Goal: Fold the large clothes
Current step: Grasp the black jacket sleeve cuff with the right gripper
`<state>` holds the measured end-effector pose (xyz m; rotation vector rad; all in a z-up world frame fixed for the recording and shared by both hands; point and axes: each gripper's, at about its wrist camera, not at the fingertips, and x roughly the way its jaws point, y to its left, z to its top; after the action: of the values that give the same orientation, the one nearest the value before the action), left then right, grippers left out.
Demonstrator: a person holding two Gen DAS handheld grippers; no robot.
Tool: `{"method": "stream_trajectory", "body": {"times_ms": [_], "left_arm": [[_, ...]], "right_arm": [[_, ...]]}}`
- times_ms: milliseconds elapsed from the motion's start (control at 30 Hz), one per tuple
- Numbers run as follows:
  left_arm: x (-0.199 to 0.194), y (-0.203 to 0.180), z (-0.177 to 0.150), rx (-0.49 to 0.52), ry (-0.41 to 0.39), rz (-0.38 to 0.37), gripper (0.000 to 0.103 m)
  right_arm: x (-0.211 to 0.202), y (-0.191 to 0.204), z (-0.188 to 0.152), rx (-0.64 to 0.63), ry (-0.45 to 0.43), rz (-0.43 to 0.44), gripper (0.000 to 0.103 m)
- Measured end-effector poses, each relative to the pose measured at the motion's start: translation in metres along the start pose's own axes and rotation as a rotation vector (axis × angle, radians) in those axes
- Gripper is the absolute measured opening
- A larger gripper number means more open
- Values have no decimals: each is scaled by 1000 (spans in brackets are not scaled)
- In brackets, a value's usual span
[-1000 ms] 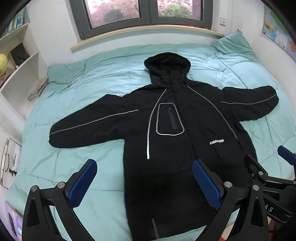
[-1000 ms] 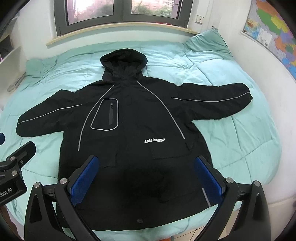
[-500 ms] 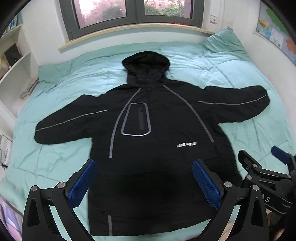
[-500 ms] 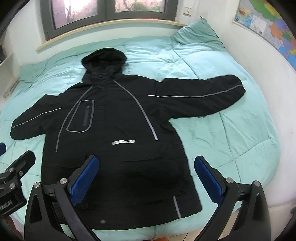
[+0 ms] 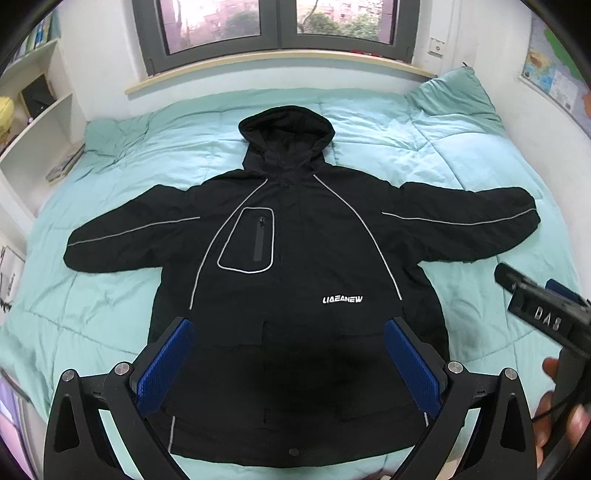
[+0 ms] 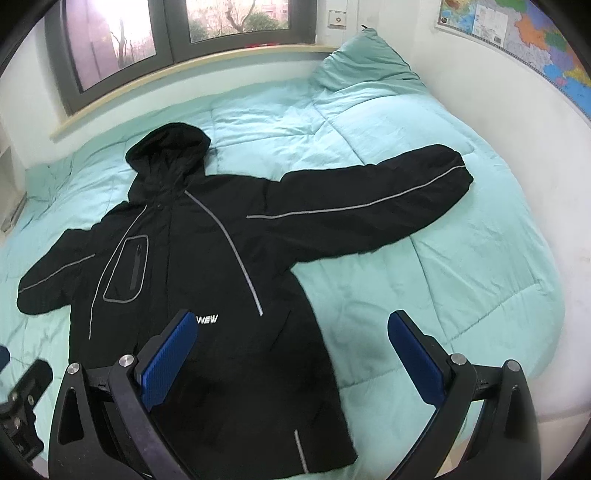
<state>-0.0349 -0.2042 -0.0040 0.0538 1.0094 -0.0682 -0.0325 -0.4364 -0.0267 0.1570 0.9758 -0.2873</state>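
A large black hooded jacket (image 5: 295, 266) with grey piping lies flat and face up on the bed, sleeves spread wide, hood toward the window. It also shows in the right wrist view (image 6: 207, 266). My left gripper (image 5: 290, 362) is open and empty, held above the jacket's lower hem. My right gripper (image 6: 291, 362) is open and empty, above the jacket's right lower edge; its right sleeve (image 6: 373, 206) stretches ahead. The right gripper's body (image 5: 543, 317) shows at the right of the left wrist view.
A teal quilt (image 5: 110, 306) covers the bed. A teal pillow (image 6: 365, 59) lies at the far right corner. A window sill (image 5: 273, 62) runs behind the bed. White shelves (image 5: 33, 125) stand at the left. A wall with a map (image 6: 517, 33) is at the right.
Both grippers have shifted to the right along the foot of the bed. The right wrist view now faces the right sleeve. The jacket has not moved.
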Motion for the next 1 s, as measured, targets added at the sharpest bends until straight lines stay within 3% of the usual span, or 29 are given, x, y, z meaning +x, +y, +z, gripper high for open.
{"method": "stream_trajectory", "body": {"times_ms": [333, 500, 667, 800, 1000], "left_arm": [[28, -16, 23, -72, 3, 35, 102], [54, -46, 49, -19, -11, 35, 102], [100, -88, 87, 54, 23, -24, 102], [140, -129, 112, 135, 34, -85, 102], [209, -202, 146, 249, 106, -209, 102]], "right_arm": [[41, -35, 37, -9, 1, -2, 103], [68, -73, 61, 23, -19, -19, 103], [101, -151, 95, 138, -40, -77, 103], [134, -232, 124, 257, -43, -177, 102], [189, -324, 151, 414, 31, -142, 95]]}}
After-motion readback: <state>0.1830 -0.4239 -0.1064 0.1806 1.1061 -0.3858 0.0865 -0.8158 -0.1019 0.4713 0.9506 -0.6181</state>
